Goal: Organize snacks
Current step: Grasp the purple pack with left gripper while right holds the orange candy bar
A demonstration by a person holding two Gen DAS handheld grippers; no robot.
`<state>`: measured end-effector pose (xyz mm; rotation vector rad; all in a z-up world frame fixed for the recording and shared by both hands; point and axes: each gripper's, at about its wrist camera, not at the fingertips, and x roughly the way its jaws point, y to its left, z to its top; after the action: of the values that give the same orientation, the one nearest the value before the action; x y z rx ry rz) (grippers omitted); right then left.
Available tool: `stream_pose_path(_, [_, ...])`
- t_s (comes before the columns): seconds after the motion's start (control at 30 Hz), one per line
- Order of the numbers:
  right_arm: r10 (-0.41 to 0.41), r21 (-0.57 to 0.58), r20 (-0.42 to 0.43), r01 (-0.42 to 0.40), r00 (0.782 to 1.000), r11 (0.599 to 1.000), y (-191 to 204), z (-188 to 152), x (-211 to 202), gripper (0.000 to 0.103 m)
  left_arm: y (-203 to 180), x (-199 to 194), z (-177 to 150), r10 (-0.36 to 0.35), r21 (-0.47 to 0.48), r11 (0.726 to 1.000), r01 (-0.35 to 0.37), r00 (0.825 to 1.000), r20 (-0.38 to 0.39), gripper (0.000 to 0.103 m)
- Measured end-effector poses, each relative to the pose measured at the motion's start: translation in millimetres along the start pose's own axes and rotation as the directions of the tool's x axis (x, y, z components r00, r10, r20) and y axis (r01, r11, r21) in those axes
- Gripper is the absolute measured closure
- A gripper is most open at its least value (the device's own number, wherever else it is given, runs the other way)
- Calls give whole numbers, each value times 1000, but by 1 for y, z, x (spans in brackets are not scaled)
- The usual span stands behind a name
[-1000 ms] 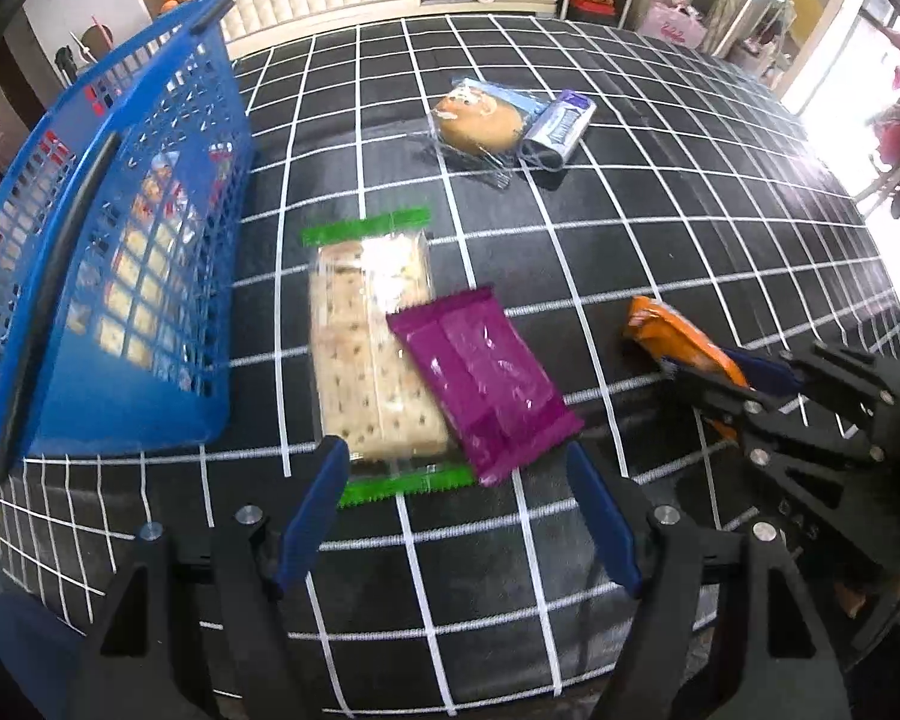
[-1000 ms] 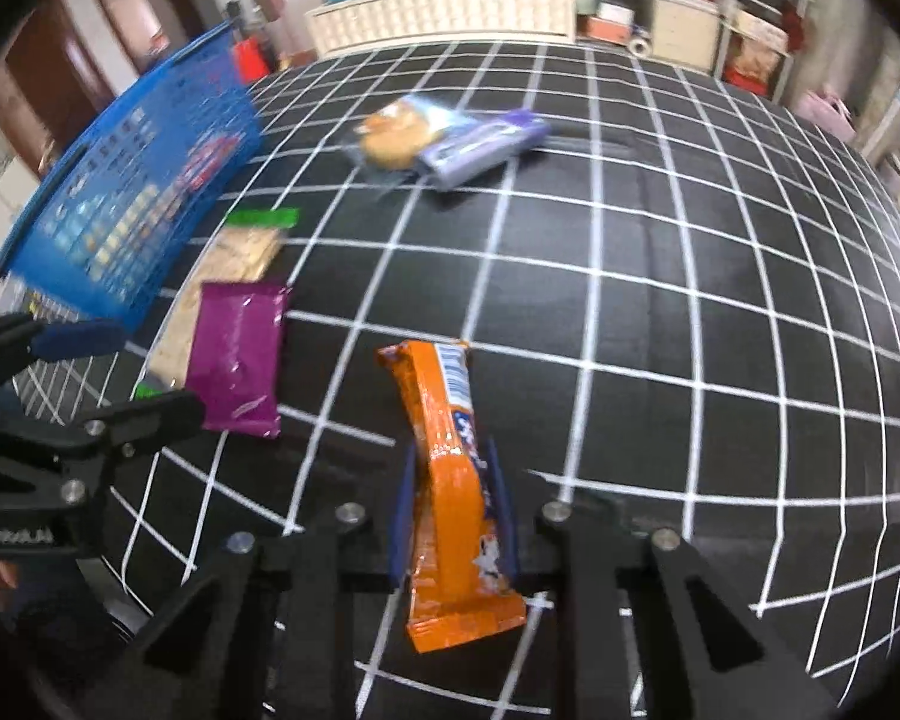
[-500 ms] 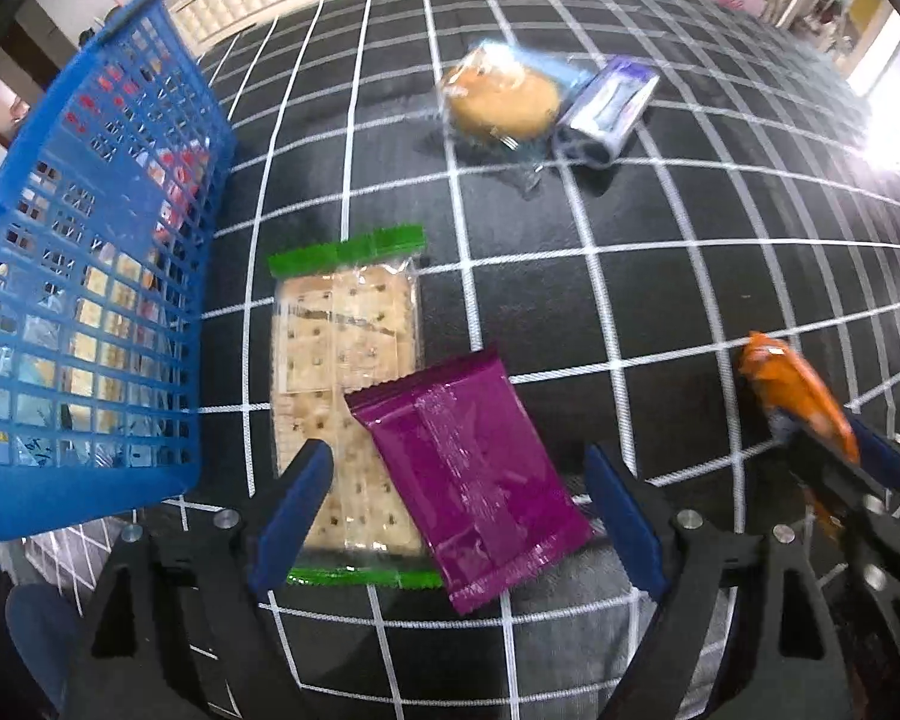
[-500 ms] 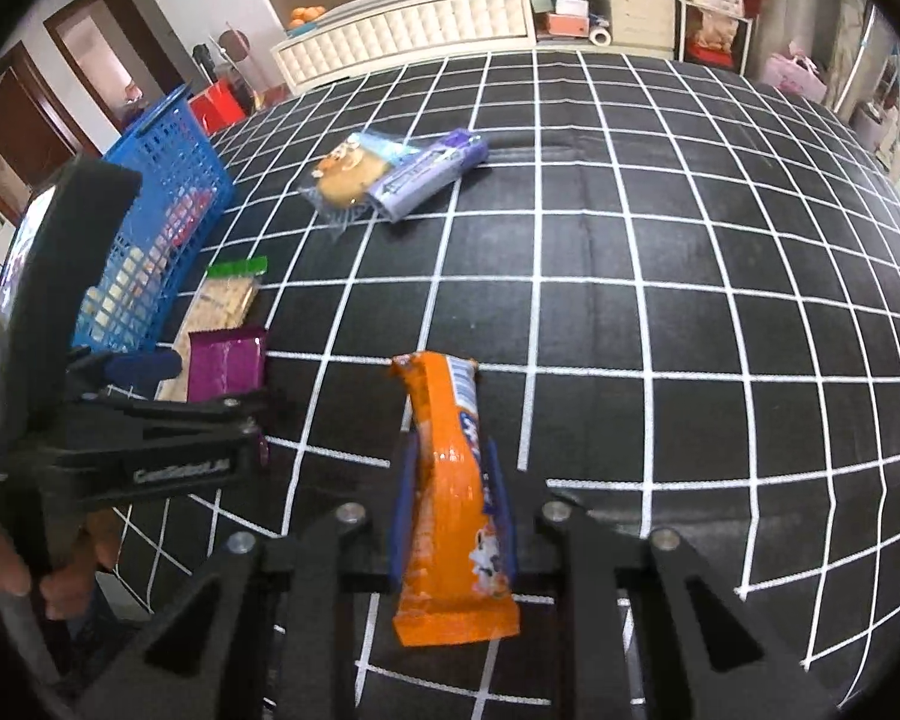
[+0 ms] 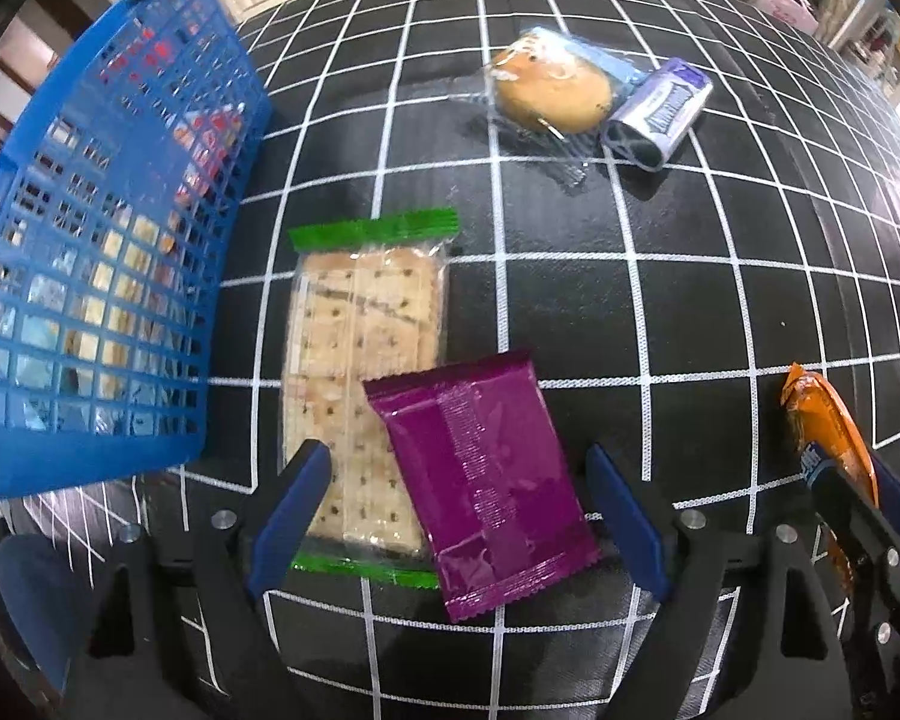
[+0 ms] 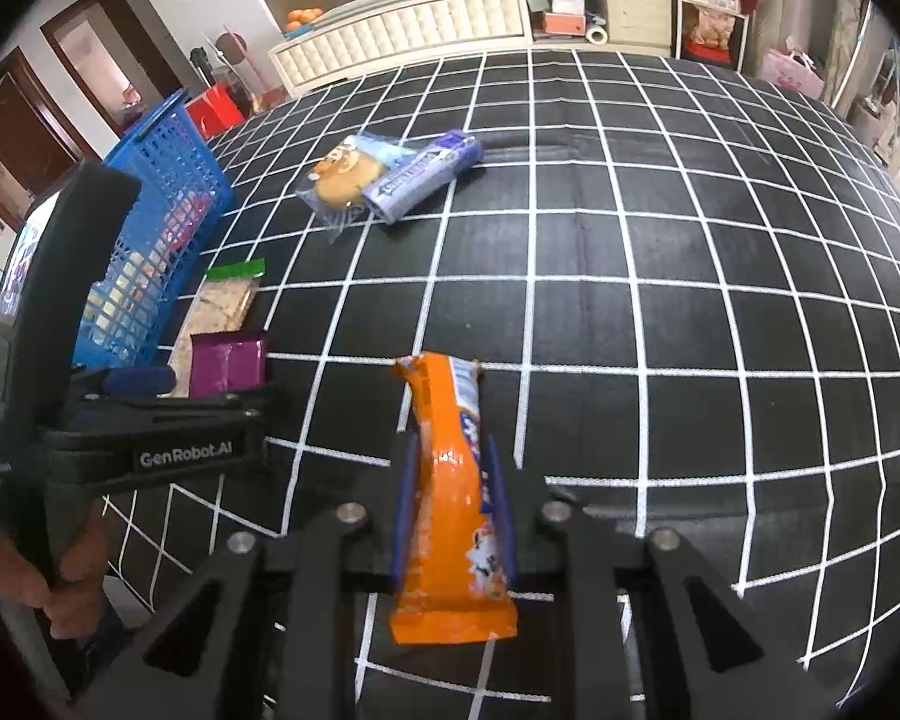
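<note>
Snacks lie on a black cloth with a white grid, cabinets behind. Right gripper pinches an orange packet; left gripper, spread, straddles a purple packet overlapping crackers, basket leftward.

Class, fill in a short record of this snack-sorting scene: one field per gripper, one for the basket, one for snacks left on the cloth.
left gripper: open, straddling the purple foil packet
right gripper: shut on the orange snack bar
blue plastic basket: already holds snacks
on the checked cloth: green-ended clear cracker pack, wrapped bun, purple-white wrapped bar
</note>
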<state>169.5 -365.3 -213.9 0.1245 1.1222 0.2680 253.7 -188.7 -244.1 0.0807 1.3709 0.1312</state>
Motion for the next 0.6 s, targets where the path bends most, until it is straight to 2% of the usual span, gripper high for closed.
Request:
stream_pose_path(0.27, [-4, -7, -4, 4, 1000, 1000, 2, -1, 1, 76, 4, 1, -9, 2, 0, 1000, -2, 1000, 3, 21])
stream_pose_path(0.33, [-5, -8, -5, 5, 1000, 1000, 2, -1, 1, 76, 1, -2, -11, 0, 29, 1000, -1, 1000, 23, 33])
stream_pose_path(0.47, [-5, -11, -5, 5, 1000, 1000, 3, 0, 1, 75, -7, -8, -16, 23, 72, 997, -26, 999, 41, 49])
stream_pose_path(0.53, [-6, -12, -7, 6, 1000, 1000, 3, 0, 2, 75, -6, -9, -17, 43, 81, 996, -47, 998, 50, 61])
stream_pose_path(0.57, [-8, -12, -8, 8, 1000, 1000, 3, -1, 2, 76, -6, -10, -17, 40, 82, 996, -45, 998, 54, 63])
stream_pose_path(0.6, [-9, -13, -8, 9, 1000, 1000, 4, -1, 2, 76, -4, -13, -16, 24, 83, 996, -29, 998, 62, 70])
